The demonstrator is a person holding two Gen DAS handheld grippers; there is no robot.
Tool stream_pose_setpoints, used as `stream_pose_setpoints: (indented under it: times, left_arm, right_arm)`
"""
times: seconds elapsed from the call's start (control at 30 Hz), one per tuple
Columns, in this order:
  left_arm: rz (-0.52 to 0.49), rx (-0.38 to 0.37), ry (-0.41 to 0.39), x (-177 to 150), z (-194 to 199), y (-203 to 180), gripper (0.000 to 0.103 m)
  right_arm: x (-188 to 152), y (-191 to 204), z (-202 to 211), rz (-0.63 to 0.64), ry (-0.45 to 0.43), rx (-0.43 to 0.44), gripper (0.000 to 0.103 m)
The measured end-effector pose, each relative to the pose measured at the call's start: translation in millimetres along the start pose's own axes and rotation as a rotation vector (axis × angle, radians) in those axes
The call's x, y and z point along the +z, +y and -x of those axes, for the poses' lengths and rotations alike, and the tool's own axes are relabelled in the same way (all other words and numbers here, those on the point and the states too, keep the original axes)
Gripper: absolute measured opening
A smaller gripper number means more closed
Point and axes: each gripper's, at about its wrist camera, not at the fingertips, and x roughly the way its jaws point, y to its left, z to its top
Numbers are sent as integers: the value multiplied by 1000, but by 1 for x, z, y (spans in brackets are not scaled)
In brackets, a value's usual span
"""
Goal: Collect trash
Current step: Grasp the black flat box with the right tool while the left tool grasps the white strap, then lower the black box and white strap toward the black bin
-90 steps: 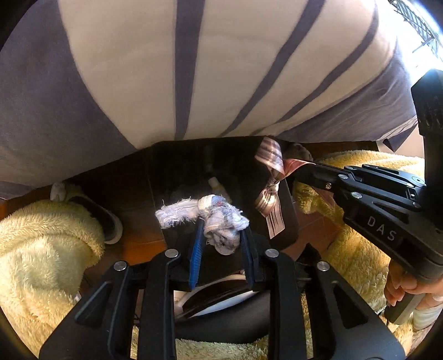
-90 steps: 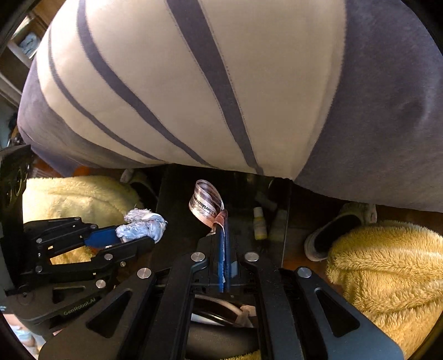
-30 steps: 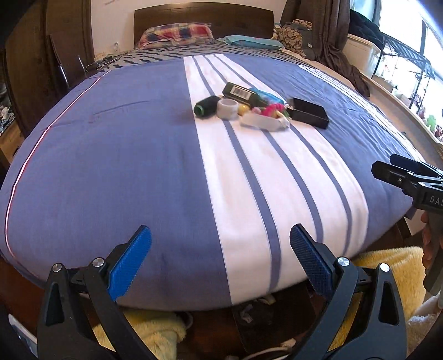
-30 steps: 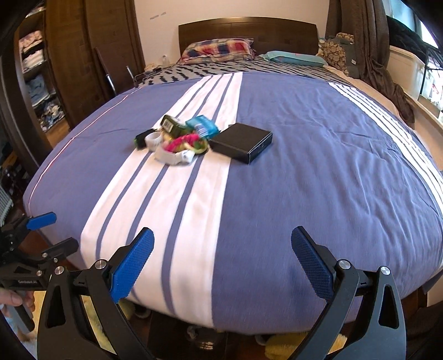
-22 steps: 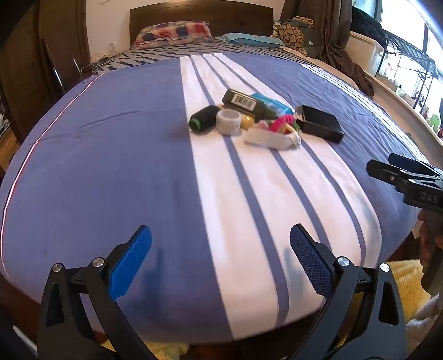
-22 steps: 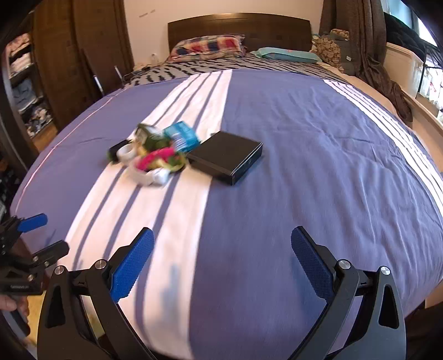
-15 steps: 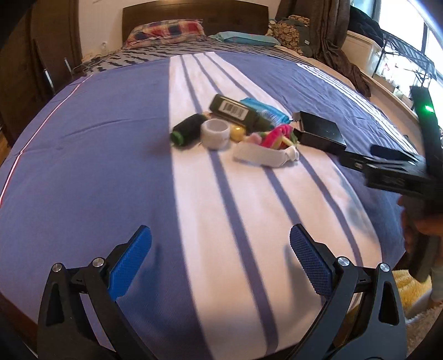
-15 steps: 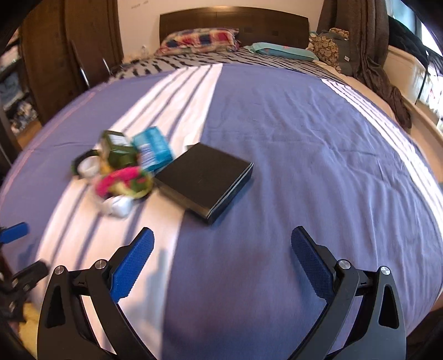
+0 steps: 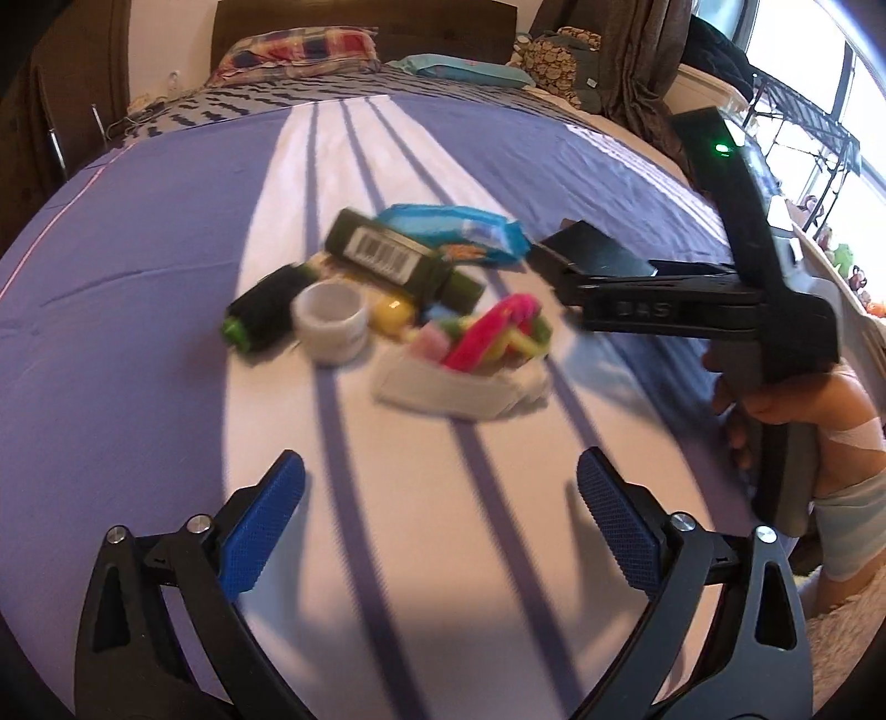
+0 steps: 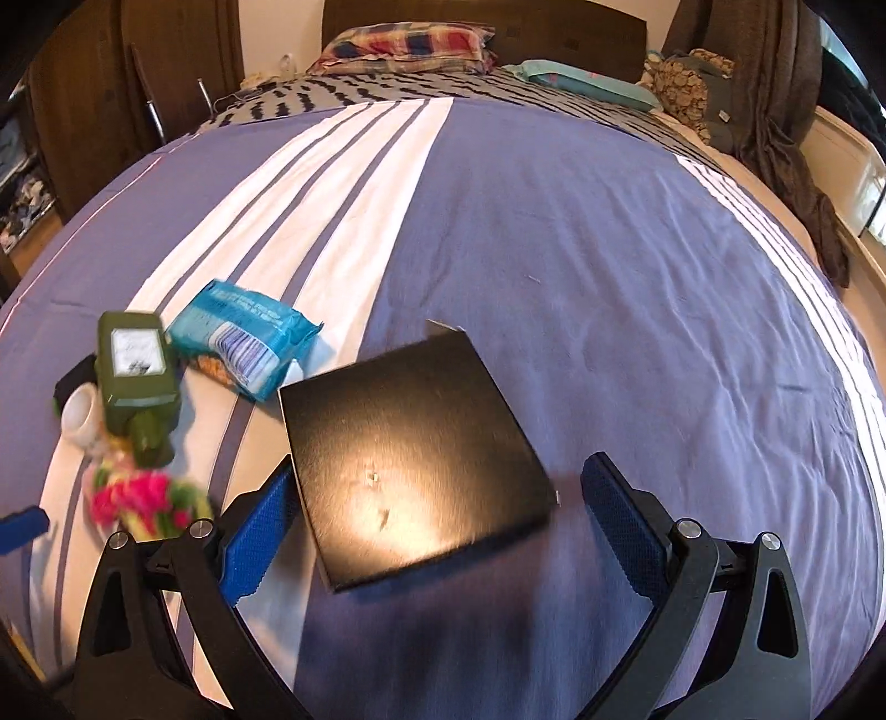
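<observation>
A cluster of items lies on the striped bed: a black box [image 10: 410, 459], a blue wrapper [image 9: 454, 230], a dark green bottle with a barcode [image 9: 387, 260], a white tape roll [image 9: 330, 321], a black spool [image 9: 263, 315], pink and yellow bits [image 9: 495, 332] on white cloth [image 9: 448, 387]. My left gripper [image 9: 440, 526] is open and empty, short of the cluster. My right gripper [image 10: 437, 531] is open, its jaws on either side of the black box's near end, not closed on it. It also shows in the left wrist view [image 9: 559, 277] over the box.
The bed [image 10: 609, 249] has a blue and white striped cover, with pillows [image 10: 404, 47] at the headboard. A wardrobe [image 10: 72, 111] stands at the left. A window and dark curtain [image 9: 637, 61] are at the right.
Both grippers let go of the tissue and ribbon below the bed, rose, and moved forward over the bed. The right gripper now straddles the black box; the left has neared the cluster.
</observation>
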Motion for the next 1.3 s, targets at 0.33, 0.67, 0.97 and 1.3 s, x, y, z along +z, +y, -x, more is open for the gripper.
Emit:
stream_pose_setpoints:
  times: [0.33, 0.67, 0.97, 1.3]
  left_arm:
    - [31, -12, 7, 22, -28, -14, 73]
    - [23, 49, -6, 22, -25, -1, 24]
    - [14, 43, -6, -11, 4, 6, 20]
    - [13, 64, -26, -77, 54, -1, 20]
  right_arm:
    - [-6, -14, 5, -52, -38, 68, 77]
    - [-38, -28, 34, -85, -78, 90, 77]
    - [-87, -7, 67, -51, -93, 83, 77]
    - [-139, 35, 109, -7, -104, 139, 76]
